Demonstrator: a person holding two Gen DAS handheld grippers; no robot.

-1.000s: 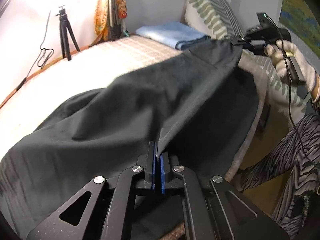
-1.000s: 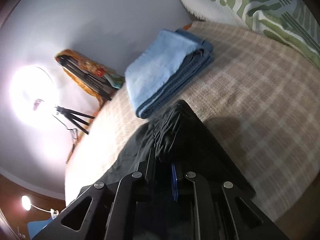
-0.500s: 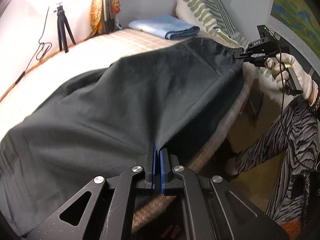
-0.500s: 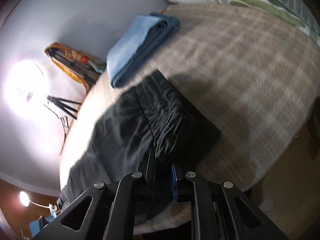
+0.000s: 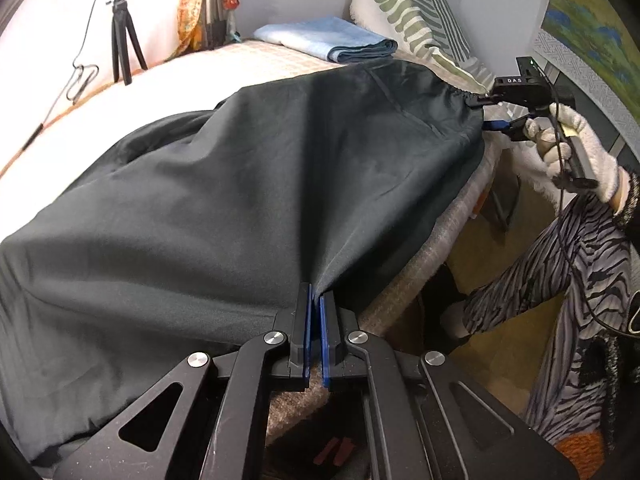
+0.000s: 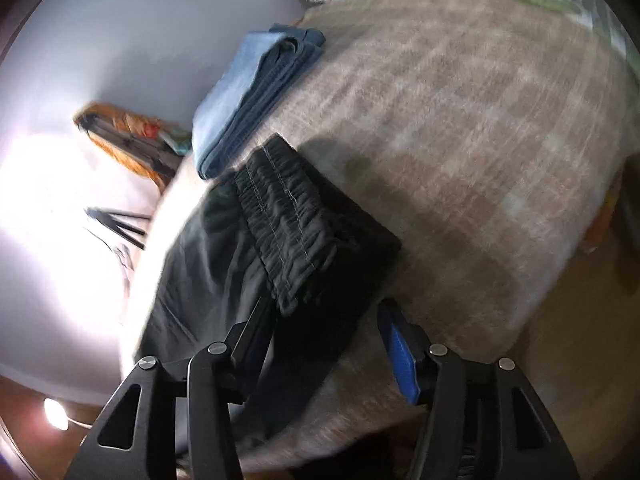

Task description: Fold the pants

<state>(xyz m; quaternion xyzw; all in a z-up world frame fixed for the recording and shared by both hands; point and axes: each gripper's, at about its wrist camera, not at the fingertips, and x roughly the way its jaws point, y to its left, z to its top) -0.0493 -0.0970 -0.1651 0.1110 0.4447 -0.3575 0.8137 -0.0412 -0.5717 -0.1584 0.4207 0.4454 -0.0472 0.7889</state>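
The black pants (image 5: 248, 184) lie spread over the bed's near edge. My left gripper (image 5: 315, 300) is shut on a pinch of the pants' fabric at the bed edge. My right gripper (image 6: 324, 320) is open, its jaws wide apart around the elastic waistband (image 6: 288, 224), which rests on the blanket. It also shows in the left wrist view (image 5: 490, 114) at the waistband corner, held by a gloved hand.
A checked beige blanket (image 6: 460, 128) covers the bed. A folded blue towel (image 5: 332, 40) and a green-striped pillow (image 5: 412, 16) lie at the far end. A small tripod (image 5: 122, 40) stands at the back left. The person's striped leg (image 5: 560, 256) is right of the bed.
My right gripper has opened and let go of the waistband. The pants were pulled toward the bed's near edge and now lie flatter and more spread out.
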